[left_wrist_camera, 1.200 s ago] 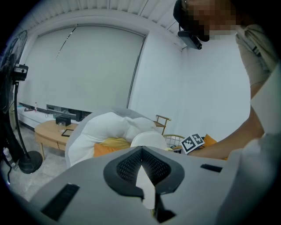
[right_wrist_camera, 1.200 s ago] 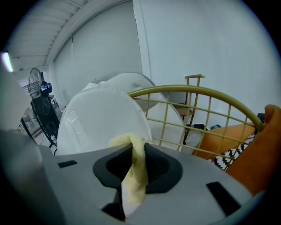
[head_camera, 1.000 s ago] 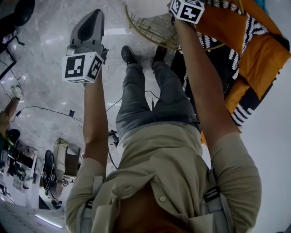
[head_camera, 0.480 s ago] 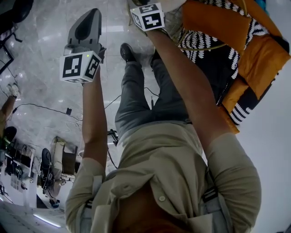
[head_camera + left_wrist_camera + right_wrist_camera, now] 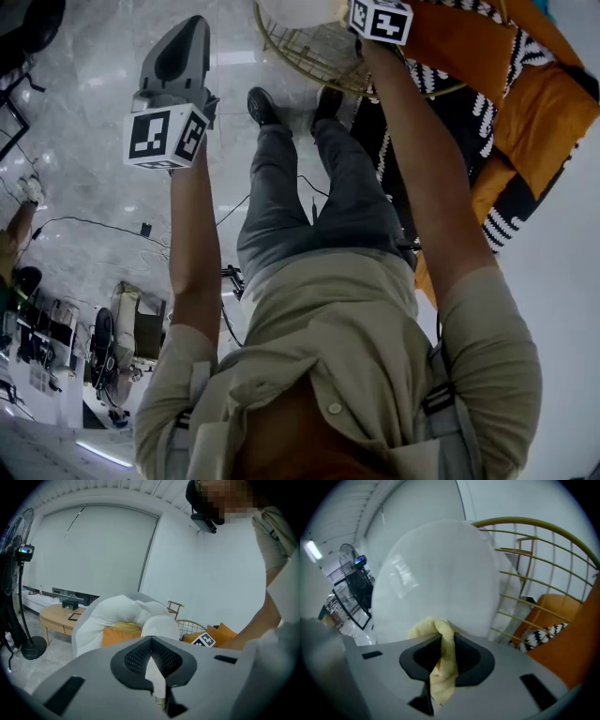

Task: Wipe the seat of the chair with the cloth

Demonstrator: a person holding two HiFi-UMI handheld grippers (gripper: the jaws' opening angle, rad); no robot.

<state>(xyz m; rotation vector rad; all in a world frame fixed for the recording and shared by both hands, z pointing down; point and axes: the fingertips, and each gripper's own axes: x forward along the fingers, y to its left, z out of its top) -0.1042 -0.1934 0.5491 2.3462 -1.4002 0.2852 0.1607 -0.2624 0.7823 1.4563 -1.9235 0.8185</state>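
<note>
The chair's round white seat [image 5: 440,573] fills the right gripper view, with its gold wire back [image 5: 534,569] curving off to the right. My right gripper [image 5: 440,656] is shut on a pale yellow cloth [image 5: 443,667], which bunches out of the jaws against the seat's near edge. In the head view only its marker cube [image 5: 380,19] shows, at the top beside the seat [image 5: 300,11]. My left gripper [image 5: 183,47] is held in the air to the left, away from the chair. Its jaws [image 5: 152,667] are shut with nothing between them.
Orange cushions and a black-and-white patterned throw [image 5: 525,112] lie to the right of the chair. The person's legs and shoes [image 5: 265,111] stand on the marble floor just before it. A white lounge chair [image 5: 108,613], a wooden table [image 5: 54,616] and a standing fan [image 5: 18,573] are farther off.
The right gripper swung left across the seat with the cloth half a second ago and is now back at the right. The left gripper has hardly moved.
</note>
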